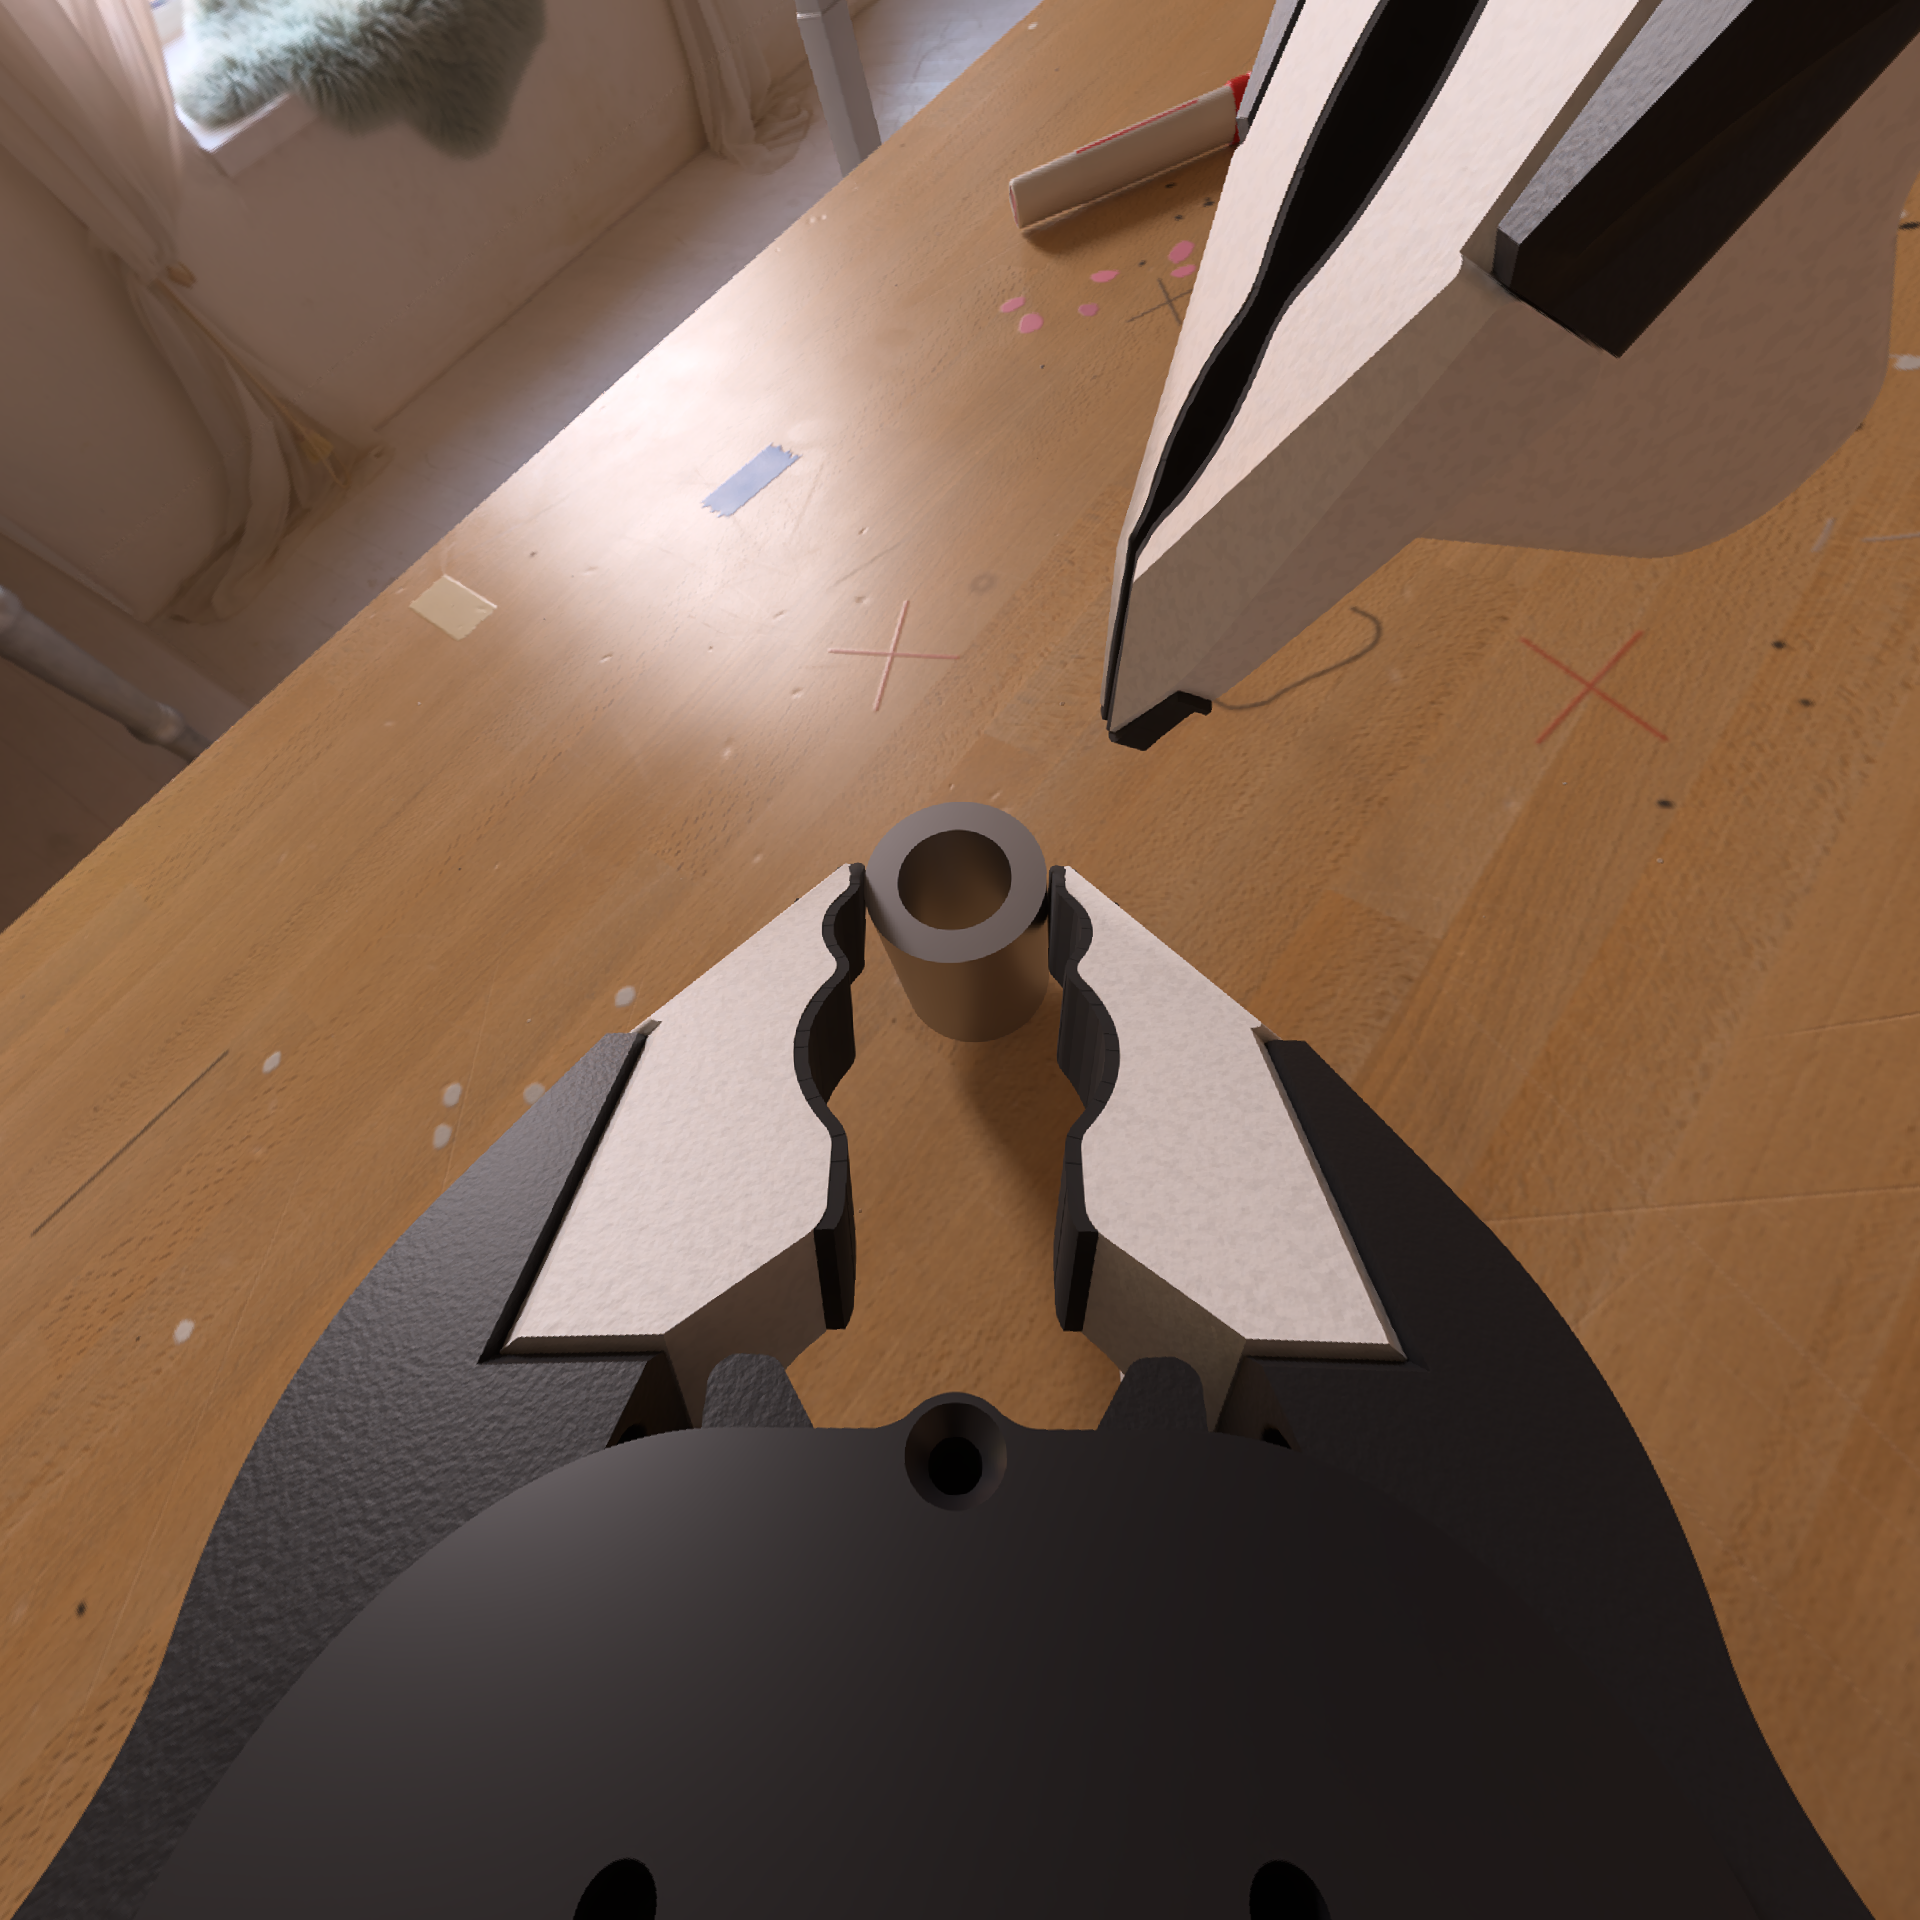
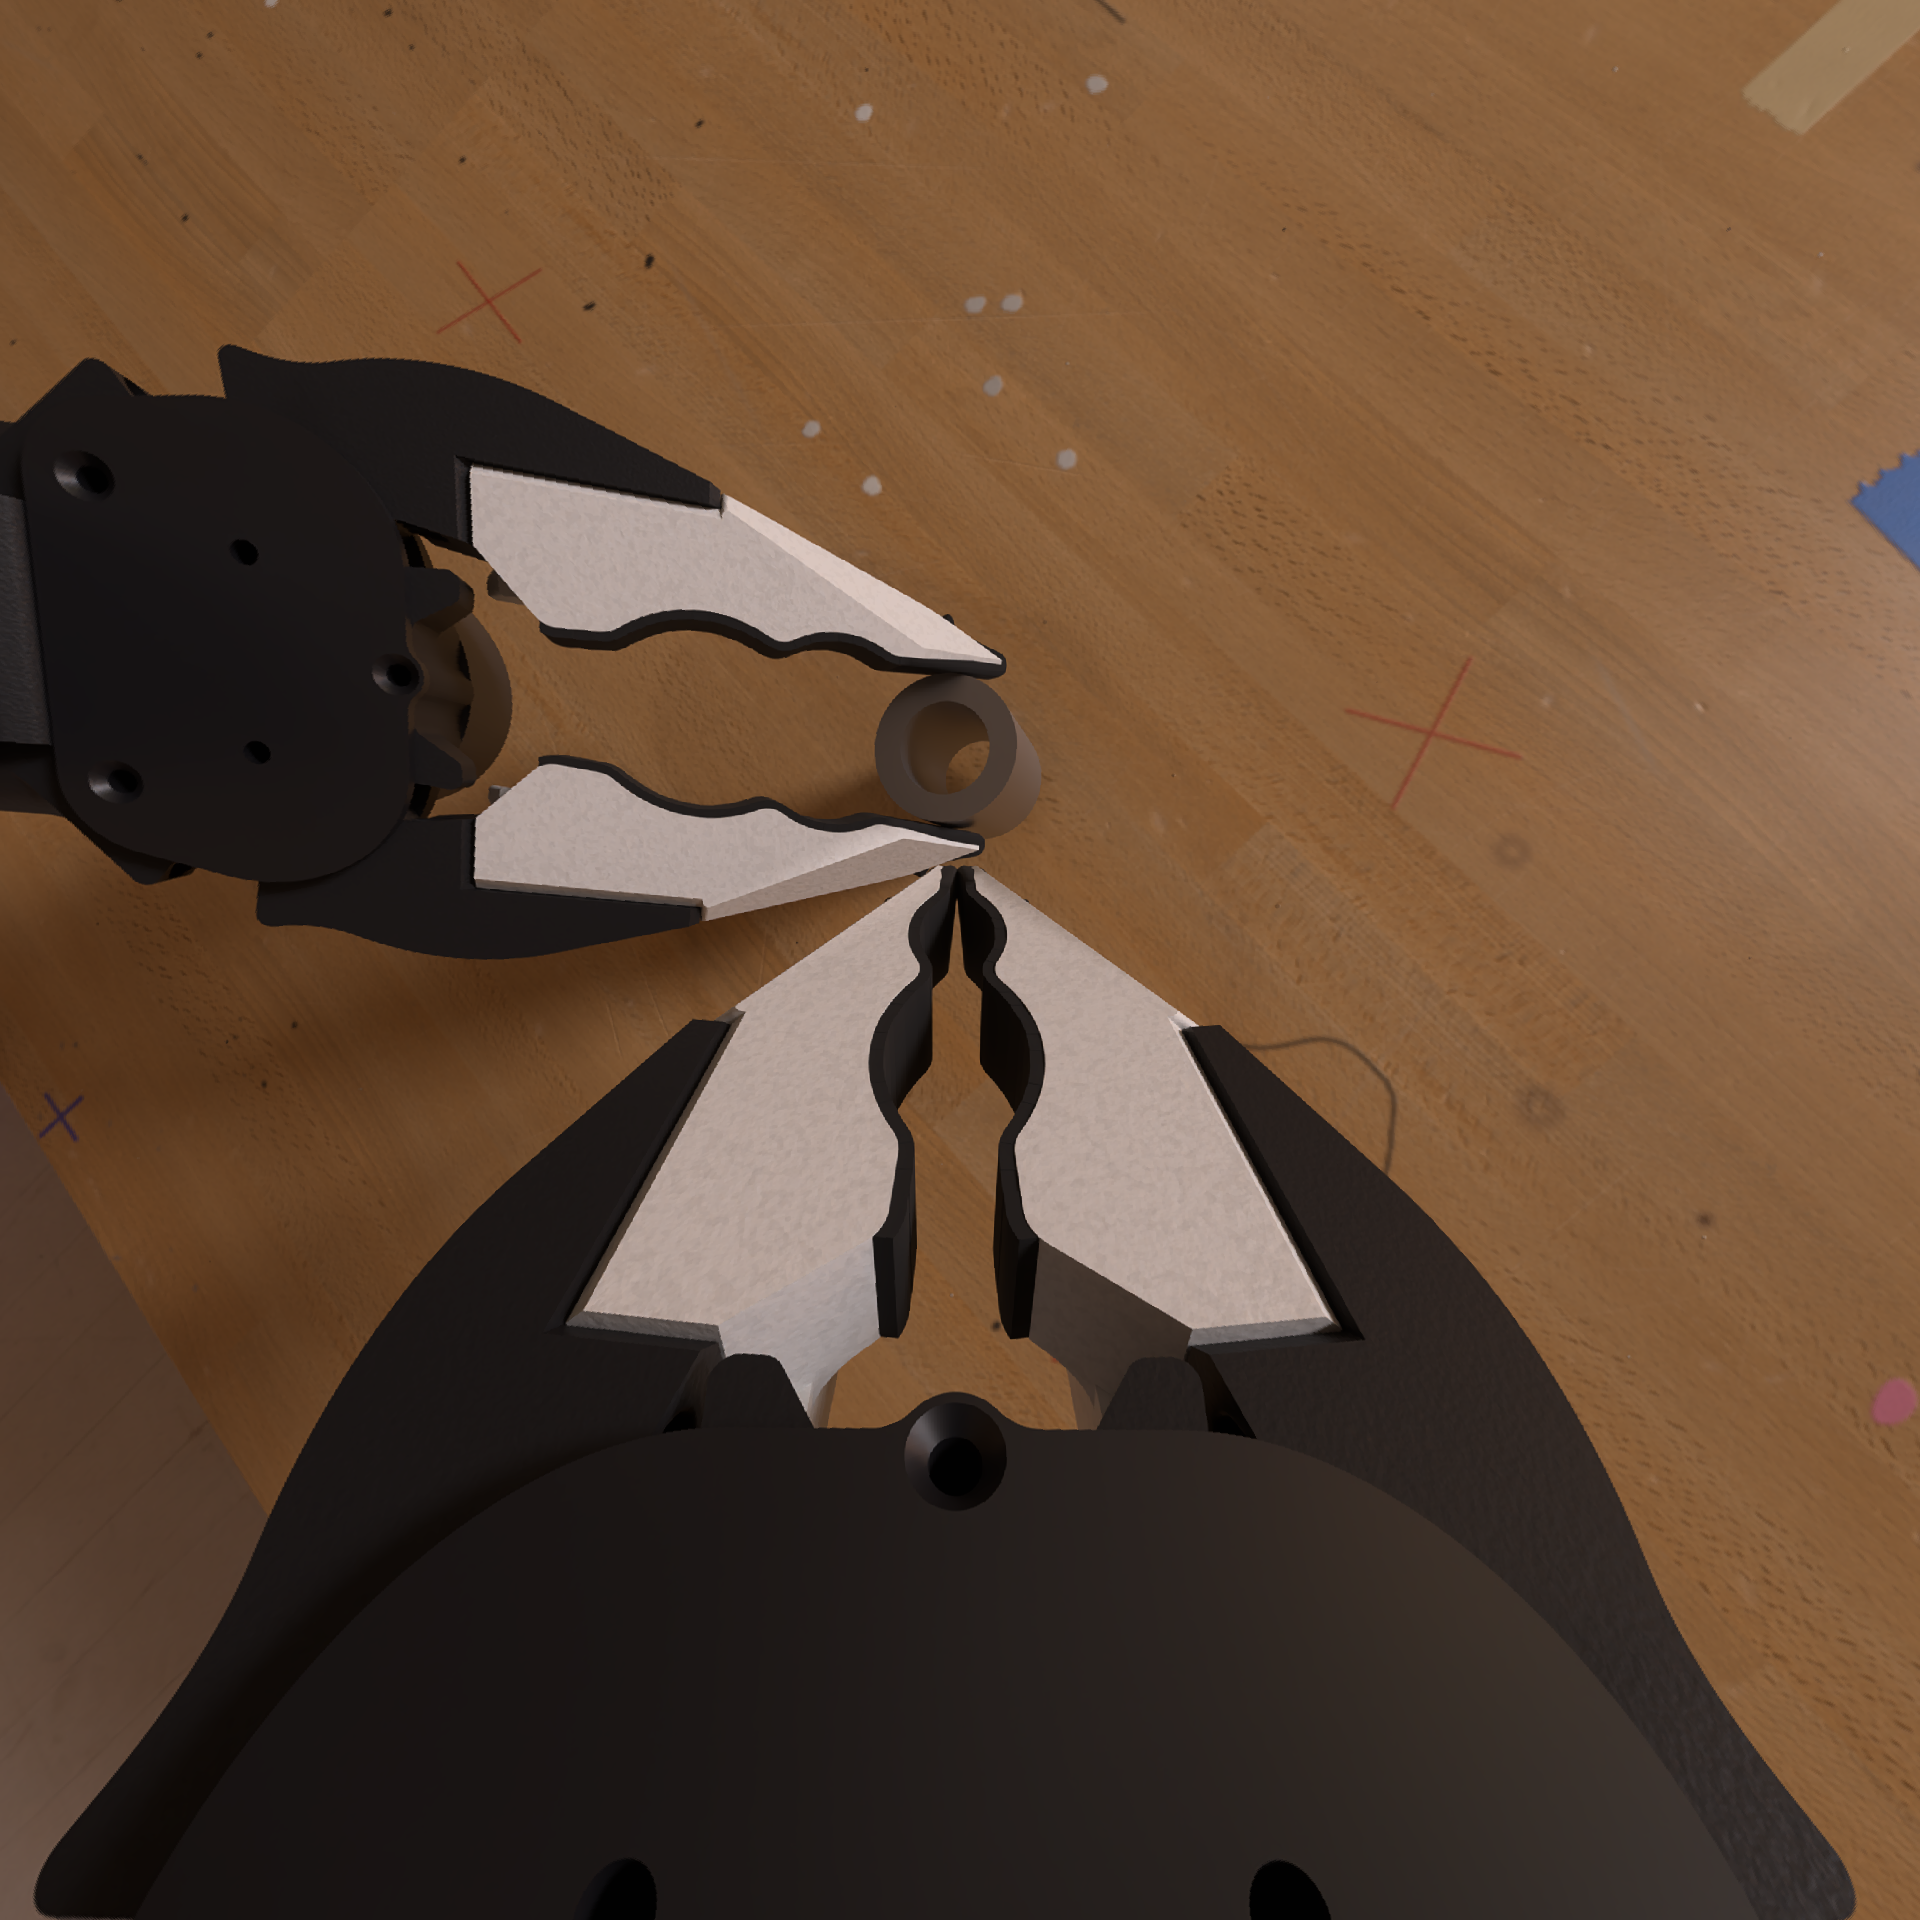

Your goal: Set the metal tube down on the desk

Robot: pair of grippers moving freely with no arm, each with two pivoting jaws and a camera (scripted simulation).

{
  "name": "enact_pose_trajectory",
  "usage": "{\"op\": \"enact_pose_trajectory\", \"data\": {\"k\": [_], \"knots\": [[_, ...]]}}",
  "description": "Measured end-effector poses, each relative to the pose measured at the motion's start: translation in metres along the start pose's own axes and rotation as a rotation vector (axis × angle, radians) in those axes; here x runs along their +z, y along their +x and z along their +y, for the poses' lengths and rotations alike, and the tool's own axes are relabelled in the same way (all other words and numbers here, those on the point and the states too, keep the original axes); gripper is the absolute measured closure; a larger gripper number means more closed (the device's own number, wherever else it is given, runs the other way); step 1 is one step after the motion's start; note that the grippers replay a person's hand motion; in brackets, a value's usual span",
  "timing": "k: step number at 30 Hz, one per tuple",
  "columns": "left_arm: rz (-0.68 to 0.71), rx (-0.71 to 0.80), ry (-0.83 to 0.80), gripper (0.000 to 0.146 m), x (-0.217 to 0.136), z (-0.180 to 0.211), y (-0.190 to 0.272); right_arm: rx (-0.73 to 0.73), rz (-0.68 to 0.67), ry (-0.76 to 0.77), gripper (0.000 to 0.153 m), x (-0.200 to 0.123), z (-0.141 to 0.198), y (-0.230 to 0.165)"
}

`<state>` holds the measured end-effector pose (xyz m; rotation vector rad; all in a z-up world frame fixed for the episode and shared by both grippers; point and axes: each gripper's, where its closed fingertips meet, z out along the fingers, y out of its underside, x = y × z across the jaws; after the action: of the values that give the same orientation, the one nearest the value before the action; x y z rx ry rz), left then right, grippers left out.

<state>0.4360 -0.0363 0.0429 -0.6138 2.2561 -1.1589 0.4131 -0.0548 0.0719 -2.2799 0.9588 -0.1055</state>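
A short grey metal tube (image 1: 956,920) stands upright between the fingertips of my left gripper (image 1: 956,883), which is shut on it near its top end. The tube's lower end is at or just above the wooden desk (image 1: 520,883); I cannot tell whether it touches. In the right wrist view the left gripper (image 2: 987,748) comes in from the left with the tube (image 2: 951,753) at its tips. My right gripper (image 2: 956,878) is shut and empty, its tips just beside the left gripper's lower fingertip. It also shows in the left wrist view (image 1: 1143,722), hovering beyond the tube to the right.
A cream and red marker-like stick (image 1: 1127,156) lies at the far end. Blue tape (image 1: 750,480), a beige patch (image 1: 452,605) and red crosses (image 1: 1595,686) mark the desk. The desk edge runs diagonally on the left, with floor and curtains below.
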Motion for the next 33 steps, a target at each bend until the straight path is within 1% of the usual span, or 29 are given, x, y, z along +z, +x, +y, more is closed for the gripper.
{"op": "enact_pose_trajectory", "data": {"k": [14, 22, 33], "knots": [[-0.001, -0.001, 0.002, 0.111, 0.0017, 0.0000, -0.0002, 0.031, 0.017, 0.025, 0.153, -0.0009, 0.0012, -0.0007], [0.002, 0.006, -0.001, 0.111, 0.0030, -0.0004, 0.0008, -0.008, 0.121, 0.012, 0.153, -0.0007, 0.0002, -0.0024], [0.009, 0.005, 0.001, 0.111, 0.0053, -0.0017, 0.0012, 0.013, 0.155, 0.010, 0.153, -0.0015, 0.0010, 0.0010]]}}
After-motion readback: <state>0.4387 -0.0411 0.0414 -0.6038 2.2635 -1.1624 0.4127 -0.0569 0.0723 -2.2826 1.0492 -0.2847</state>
